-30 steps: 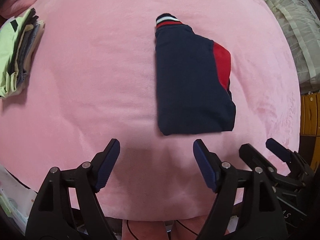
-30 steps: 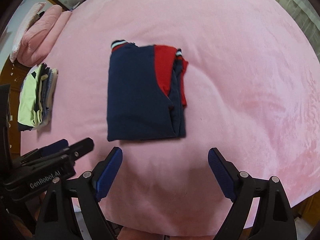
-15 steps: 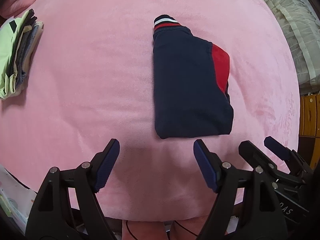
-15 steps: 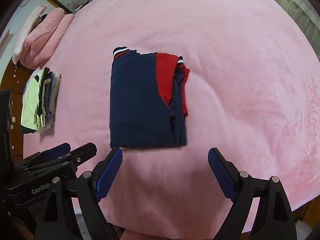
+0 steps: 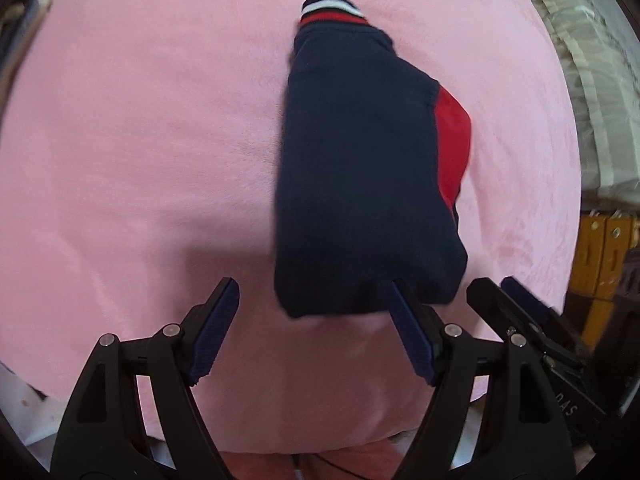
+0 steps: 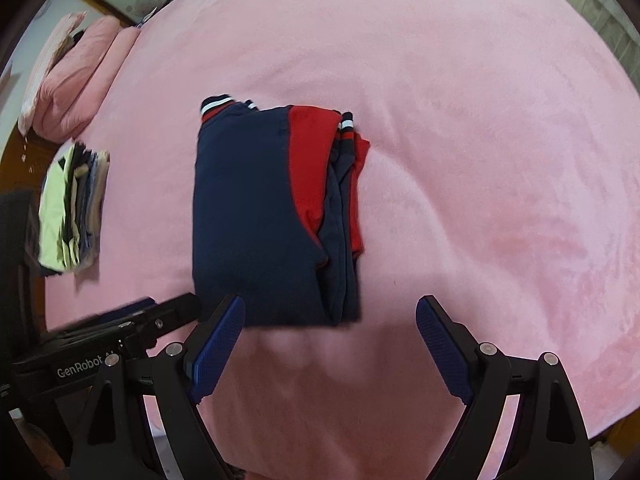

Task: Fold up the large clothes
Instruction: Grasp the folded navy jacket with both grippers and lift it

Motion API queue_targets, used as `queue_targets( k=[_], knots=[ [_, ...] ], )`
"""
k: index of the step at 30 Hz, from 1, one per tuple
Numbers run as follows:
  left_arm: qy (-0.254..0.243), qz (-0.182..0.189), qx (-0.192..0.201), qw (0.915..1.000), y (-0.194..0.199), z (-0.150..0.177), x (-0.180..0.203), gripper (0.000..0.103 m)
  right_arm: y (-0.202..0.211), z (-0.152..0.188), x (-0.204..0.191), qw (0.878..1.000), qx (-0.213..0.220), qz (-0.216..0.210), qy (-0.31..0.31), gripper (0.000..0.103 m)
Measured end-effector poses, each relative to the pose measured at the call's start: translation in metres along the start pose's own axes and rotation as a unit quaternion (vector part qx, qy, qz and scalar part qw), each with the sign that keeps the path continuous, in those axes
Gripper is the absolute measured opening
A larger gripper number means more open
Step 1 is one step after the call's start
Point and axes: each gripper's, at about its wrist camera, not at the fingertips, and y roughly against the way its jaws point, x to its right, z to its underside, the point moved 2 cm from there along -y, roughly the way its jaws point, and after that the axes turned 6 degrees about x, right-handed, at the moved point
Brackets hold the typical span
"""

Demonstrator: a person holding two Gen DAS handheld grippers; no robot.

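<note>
A folded navy and red garment (image 5: 360, 184) with a striped cuff lies on the pink bed cover (image 5: 140, 140); in the right wrist view the same garment (image 6: 256, 216) is a neat rectangle with red layers along its right side. My left gripper (image 5: 314, 300) hangs open just above the garment's near edge, its right finger over the near corner. My right gripper (image 6: 330, 316) is open too, its jaws straddling the garment's near edge without pressing it. In the right wrist view the left gripper (image 6: 156, 312) shows at the lower left.
A stack of folded clothes (image 6: 72, 208), lime green on top, sits at the bed's left side. A pink pillow or rolled quilt (image 6: 76, 76) lies at the far left corner. A curtain (image 5: 592, 80) and yellow wooden furniture (image 5: 600, 252) border the bed on the right.
Both grippers have come down and closer to the garment, which now looks larger and reaches their fingertips. Their jaws stand as wide as before.
</note>
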Motion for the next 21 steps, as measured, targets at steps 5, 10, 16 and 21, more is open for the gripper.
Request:
queue_targets(
  k=[5,10,16,21],
  knots=[
    [0.018,0.034,-0.031,0.9988,-0.030,-0.018,-0.010,0.074,-0.031,-0.007,0.015,1.000,-0.001,-0.020,-0.019,0.089],
    [0.039,0.081,-0.047,0.9948,-0.047,-0.036,-0.015,0.074,-0.064,-0.015,0.025,0.997,-0.020,-0.054,-0.045,0.080],
    [0.034,0.099,-0.060,0.9927,-0.064,-0.053,-0.012,0.074,-0.088,-0.033,0.023,0.994,-0.005,-0.104,-0.041,0.071],
    [0.053,0.112,-0.063,0.9904,-0.075,-0.062,-0.013,0.074,-0.105,-0.043,0.025,0.986,-0.003,-0.160,-0.052,0.054]
  ],
)
